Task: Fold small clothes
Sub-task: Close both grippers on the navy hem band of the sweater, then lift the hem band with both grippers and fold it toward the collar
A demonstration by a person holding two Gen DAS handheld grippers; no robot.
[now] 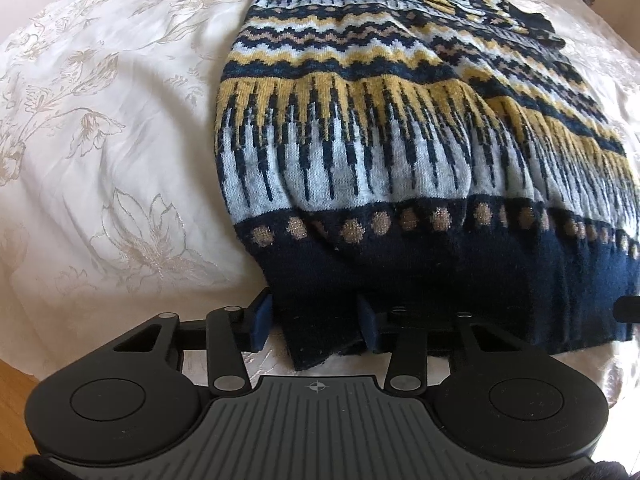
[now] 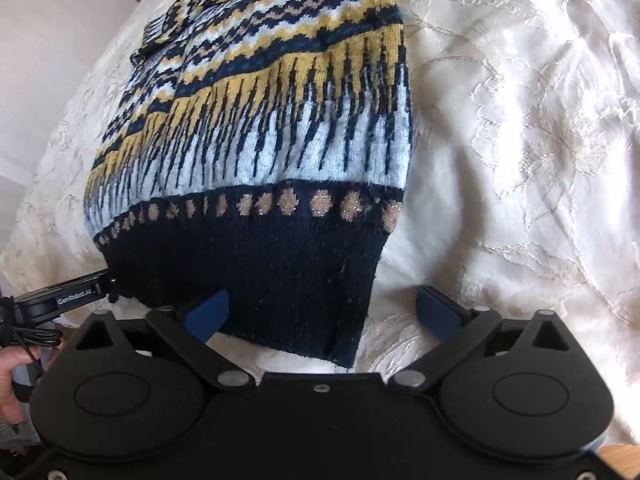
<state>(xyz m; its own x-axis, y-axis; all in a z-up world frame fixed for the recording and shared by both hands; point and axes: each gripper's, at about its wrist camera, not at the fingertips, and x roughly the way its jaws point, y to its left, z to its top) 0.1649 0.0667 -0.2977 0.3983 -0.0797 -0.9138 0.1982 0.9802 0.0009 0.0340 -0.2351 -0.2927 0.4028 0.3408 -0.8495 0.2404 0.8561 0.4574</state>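
Here we are over a white bedspread (image 1: pixel 100 128) stitched with pale floral embroidery, and lying on it is a knitted sweater (image 1: pixel 380 128) patterned in navy, mustard, pale blue and white, with a row of glittery tan dots above a plain navy hem band. In the left wrist view the sweater fills the centre and right of the frame, its hem down near the bottom, its far end running off toward the top edge. The left gripper (image 1: pixel 316 326) sits at lower centre with the left corner of that navy hem lying between its blue pads (image 1: pixel 260 324); the jaws stand fairly narrow, yet a sliver of gap shows on each side of the cloth, so whether they actually pinch it I cannot tell. A strip of wooden floor (image 1: pixel 12 408) peeks in at the lower left of this view. Over to the right wrist view: the sweater (image 2: pixel 260 128) stretches from upper left down to lower centre, and the right gripper (image 2: pixel 324 314) has its jaws spread wide, the left pad up against the hem, the right pad well clear of it over bare bedspread (image 2: pixel 520 140), the hem's right corner hanging between them unclamped. At the left edge, the other gripper (image 2: pixel 80 292) reaches in to the hem's far corner, with a hand (image 2: pixel 10 380) below it.
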